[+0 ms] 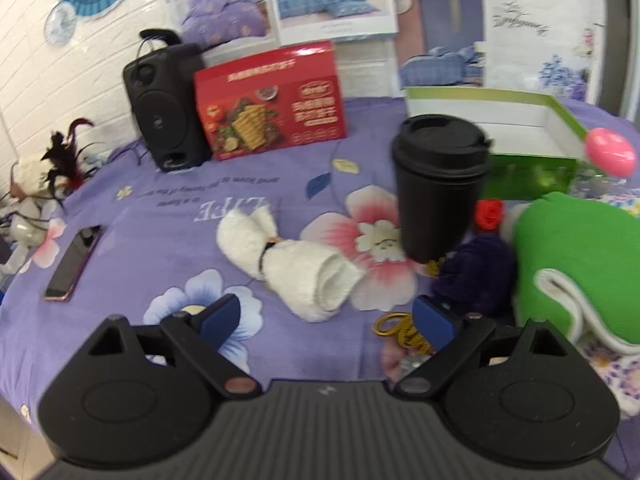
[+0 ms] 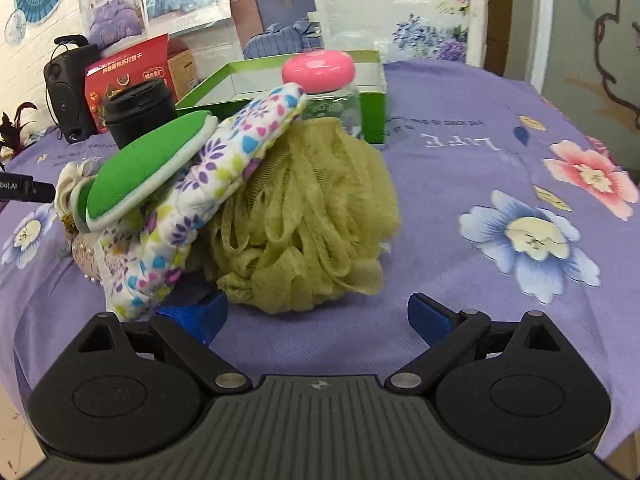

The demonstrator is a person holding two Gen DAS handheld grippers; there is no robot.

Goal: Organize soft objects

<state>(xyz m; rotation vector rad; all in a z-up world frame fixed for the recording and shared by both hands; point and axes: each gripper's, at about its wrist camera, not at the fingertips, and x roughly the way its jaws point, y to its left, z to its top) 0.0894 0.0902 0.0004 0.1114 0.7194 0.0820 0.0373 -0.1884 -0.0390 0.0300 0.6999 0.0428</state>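
While both grippers hang low over the purple floral bedsheet (image 1: pixel 168 216), we see each pair of blue-padded fingers spread wide with nothing between them. Our left gripper (image 1: pixel 326 322) faces a rolled white towel (image 1: pixel 296 264) cinched by a dark band, lying on the sheet just ahead of the fingers. Right of the towel stands a black lidded cup (image 1: pixel 438 184), upright, and beside its base sit a dark purple knitted item (image 1: pixel 476 276) with a small red yarn flower (image 1: pixel 489 213) above it — whether the two are joined we cannot tell. A green padded mitt (image 1: pixel 576 256) with a white edge fills the right side of that view. Behind the cup lies an open green box (image 1: pixel 516 172) with a white interior; farther back stand a red food box (image 1: pixel 270 100) and a black speaker (image 1: pixel 164 104), and a phone (image 1: pixel 72 262) lies flat at the left. Our right gripper (image 2: pixel 318 316) faces an olive mesh bath pouf (image 2: pixel 308 220) resting on the sheet just ahead. A floral quilted mitt (image 2: pixel 208 184) leans against the pouf's left side, its lower end touching the gripper's left finger, with the green mitt lying on top of it. A pink-lidded clear jar (image 2: pixel 320 68) stands behind the pouf, in front of the green box.
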